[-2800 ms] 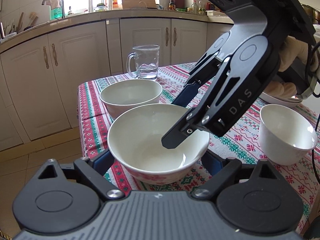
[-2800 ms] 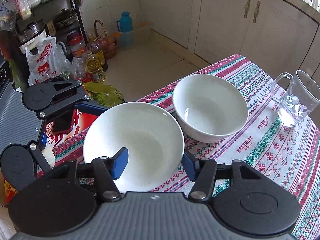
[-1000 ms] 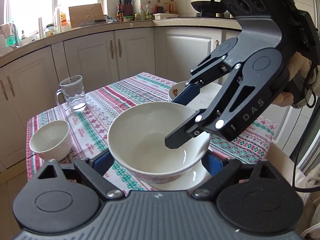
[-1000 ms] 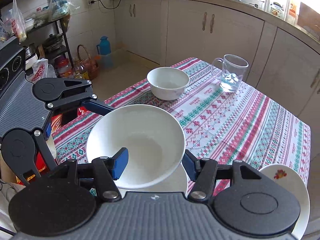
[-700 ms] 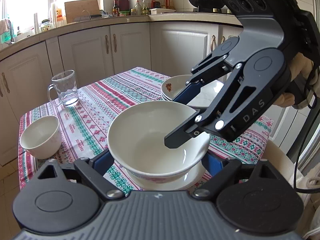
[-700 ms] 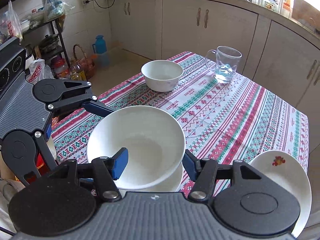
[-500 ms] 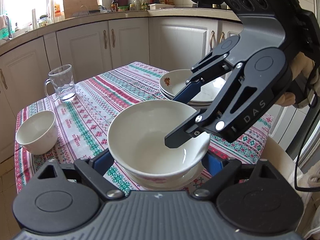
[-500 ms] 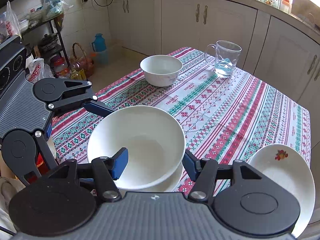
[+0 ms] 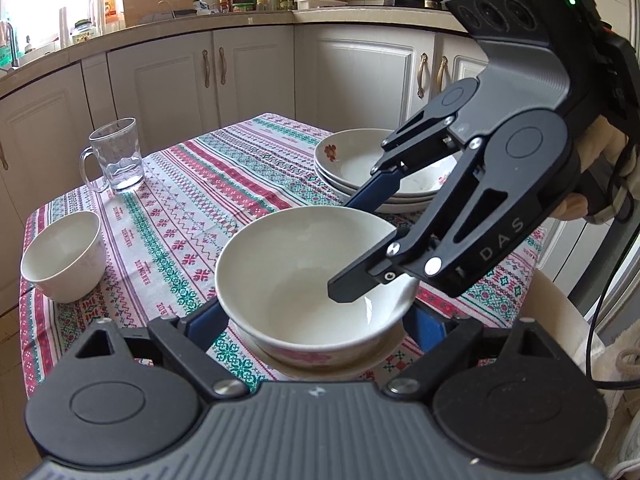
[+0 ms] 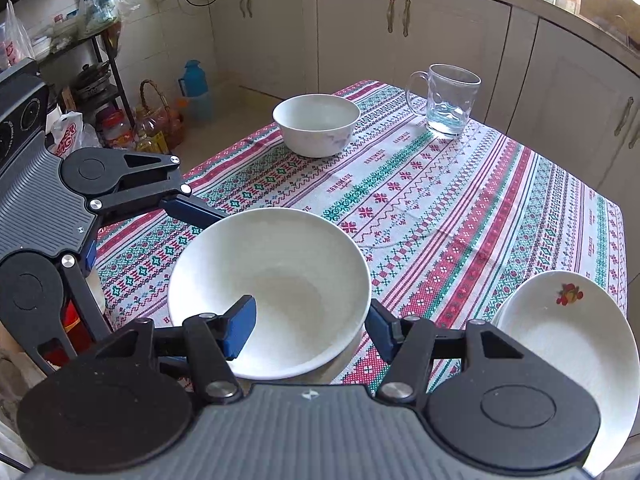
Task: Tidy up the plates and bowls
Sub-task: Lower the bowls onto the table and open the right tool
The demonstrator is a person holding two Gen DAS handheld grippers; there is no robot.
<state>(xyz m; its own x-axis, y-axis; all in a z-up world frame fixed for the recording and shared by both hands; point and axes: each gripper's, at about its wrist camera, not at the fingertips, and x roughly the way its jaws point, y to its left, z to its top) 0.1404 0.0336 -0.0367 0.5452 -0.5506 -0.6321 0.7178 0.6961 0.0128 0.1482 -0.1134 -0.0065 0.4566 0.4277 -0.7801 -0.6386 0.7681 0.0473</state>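
Note:
A large white bowl (image 9: pixel 296 276) with a pink floral band is held between both grippers. My left gripper (image 9: pixel 316 320) is shut on its lower body, one blue pad on each side. My right gripper (image 10: pixel 308 332) is shut on the bowl (image 10: pixel 276 280) across its rim, one finger (image 9: pixel 352 288) inside and the other outside. Under the bowl lies a shallow white dish (image 9: pixel 372 364); I cannot tell whether they touch. A stack of white plates (image 9: pixel 352 164) with a red flower print stands beyond, and the stack (image 10: pixel 568 344) appears at the right in the right wrist view.
A small white bowl (image 10: pixel 316 124) and a glass mug (image 10: pixel 448 100) stand at the far end of the patterned tablecloth (image 10: pixel 440 208). A cream chair back (image 9: pixel 560 312) is at the table's right edge. Kitchen cabinets surround the table.
Both grippers have carried the large bowl across the table, away from the small bowl and mug, toward the plate stack, and down over the white dish. Neither grip has changed.

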